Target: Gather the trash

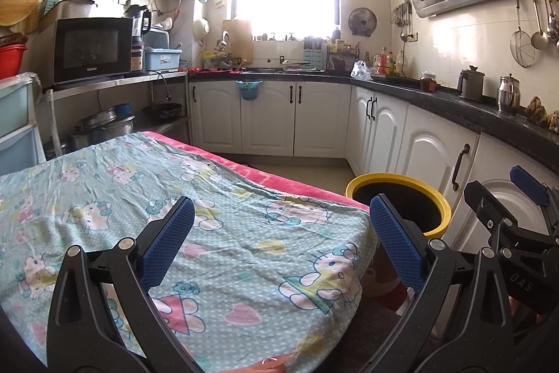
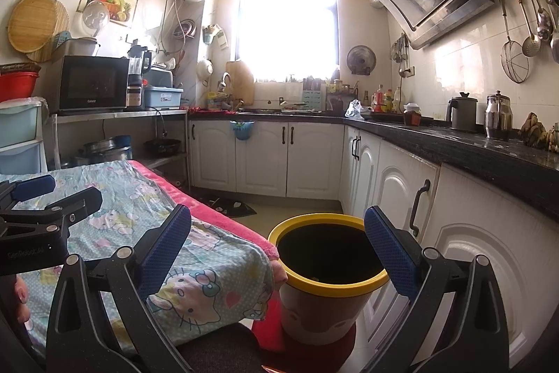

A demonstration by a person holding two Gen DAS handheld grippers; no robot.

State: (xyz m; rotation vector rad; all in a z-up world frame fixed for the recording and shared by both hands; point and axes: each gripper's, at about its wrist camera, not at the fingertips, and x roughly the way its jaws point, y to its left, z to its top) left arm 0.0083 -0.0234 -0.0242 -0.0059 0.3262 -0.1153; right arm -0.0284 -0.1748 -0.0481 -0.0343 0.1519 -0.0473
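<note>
**Table cleared of visible trash, both grippers empty beside the bin**

No loose trash is seen on the patterned cloth (image 1: 216, 233) that covers the table in either wrist view. The yellow-rimmed bin (image 2: 330, 271) is stood on the floor just beside the table's right-hand corner, between the table and the white lower cabinets (image 2: 454, 233). Its inside is dark; a small pale speck is made out near the front of the interior, but what it is cannot be told. From this it is judged that the collecting is at or near its end, or that no piece has been put in reach; which of the two cannot be settled from these views.

The left gripper (image 1: 281, 243) is held low over the near edge of the table, level and pointed toward the window, with its blue pads spread wide and nothing between them. The right gripper (image 2: 277, 250) is held just above and before the bin's mouth, likewise spread wide and empty. The two are kept side by side, each seen at the edge of the other's view.
</note>
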